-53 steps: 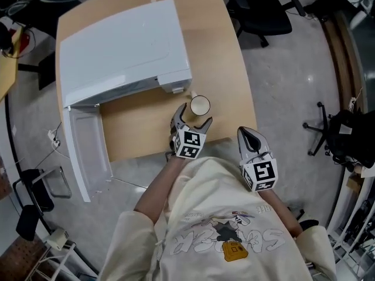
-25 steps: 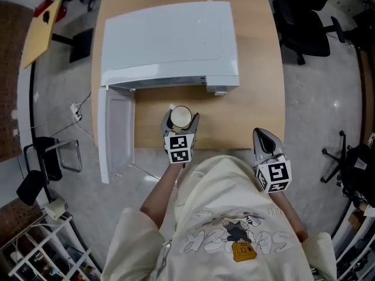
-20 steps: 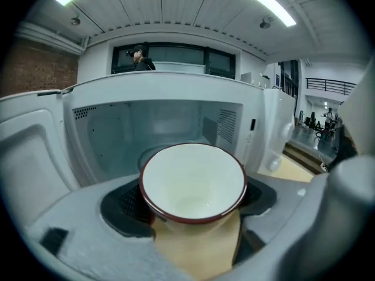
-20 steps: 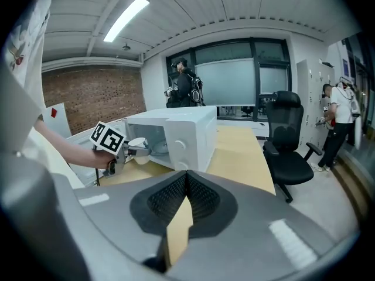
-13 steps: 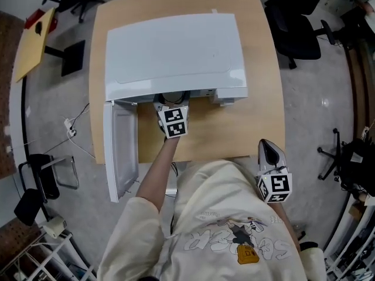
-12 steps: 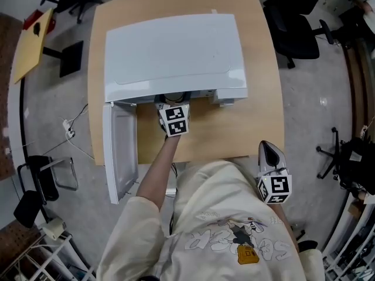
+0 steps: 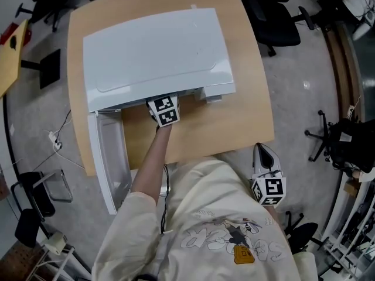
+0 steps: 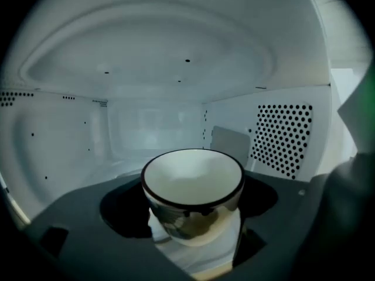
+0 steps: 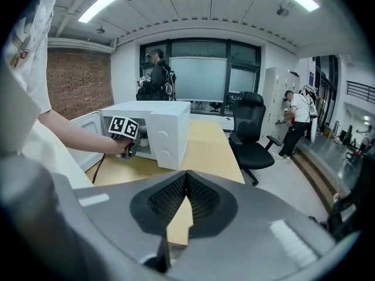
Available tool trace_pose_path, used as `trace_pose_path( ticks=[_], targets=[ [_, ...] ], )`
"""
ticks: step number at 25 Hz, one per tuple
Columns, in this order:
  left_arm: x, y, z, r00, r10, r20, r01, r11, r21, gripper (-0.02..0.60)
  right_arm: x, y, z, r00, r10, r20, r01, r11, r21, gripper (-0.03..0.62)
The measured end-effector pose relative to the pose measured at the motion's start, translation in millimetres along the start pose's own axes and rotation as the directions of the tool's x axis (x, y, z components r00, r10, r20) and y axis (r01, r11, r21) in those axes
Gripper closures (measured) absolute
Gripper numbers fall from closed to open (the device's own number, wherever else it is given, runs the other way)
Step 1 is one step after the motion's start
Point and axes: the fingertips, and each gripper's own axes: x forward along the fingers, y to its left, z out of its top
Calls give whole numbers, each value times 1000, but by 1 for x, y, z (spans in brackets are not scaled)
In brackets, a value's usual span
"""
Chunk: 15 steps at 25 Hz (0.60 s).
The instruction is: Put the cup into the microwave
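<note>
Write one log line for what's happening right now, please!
left gripper: shut on cup | cup: inside microwave | door: open | right gripper: shut, empty

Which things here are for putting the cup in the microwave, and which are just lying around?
For the job:
cup, held in the jaws of the left gripper
microwave, with its door open

Just around:
right gripper, jaws together, empty
black office chair
</note>
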Motion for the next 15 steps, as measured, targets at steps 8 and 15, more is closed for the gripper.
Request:
trace_pose_path(
  ticks=[8, 15],
  targets=[
    [-35, -8, -17, 998, -36, -48, 37, 999, 14, 150, 17, 13, 7, 995, 94, 20, -94, 995, -24, 588],
    [-126, -41, -21, 992, -122, -37, 122, 992, 1, 305, 44, 33, 17, 973, 225, 42, -226, 974, 9, 589]
  ],
)
